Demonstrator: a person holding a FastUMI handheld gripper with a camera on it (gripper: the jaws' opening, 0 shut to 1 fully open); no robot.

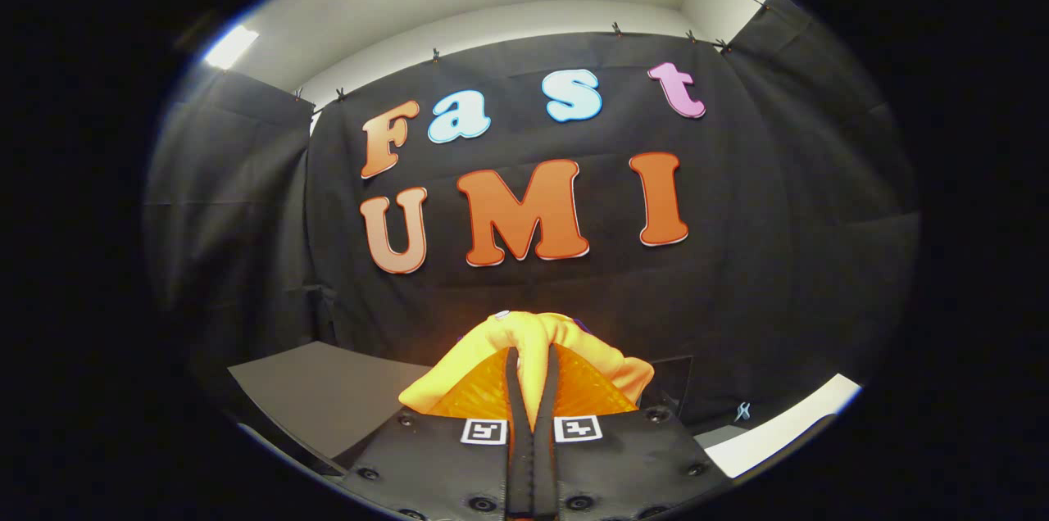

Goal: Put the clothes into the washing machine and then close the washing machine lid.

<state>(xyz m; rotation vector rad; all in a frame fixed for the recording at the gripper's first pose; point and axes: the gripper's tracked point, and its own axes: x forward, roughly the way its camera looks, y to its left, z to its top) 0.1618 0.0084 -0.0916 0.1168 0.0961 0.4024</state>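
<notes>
The fingers (531, 378) pinch a soft yellow cloth (533, 337), bunched into rounded folds. Behind hangs wrinkled black fabric (778, 259)

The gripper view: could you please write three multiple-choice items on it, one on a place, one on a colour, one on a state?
1. Where is the garment?
A. pinched between the tongs
B. far beyond them
C. on the grey panel

2. What colour is the garment?
A. blue
B. yellow-orange
C. green

3. How do the tongs stand?
A. wide open
B. shut on the garment
C. shut on nothing

Key:
1 A, cloth bunches in the narrow gap between the fingers.
2 B, its folds show yellow and orange.
3 B, both fingers press the cloth.
</notes>
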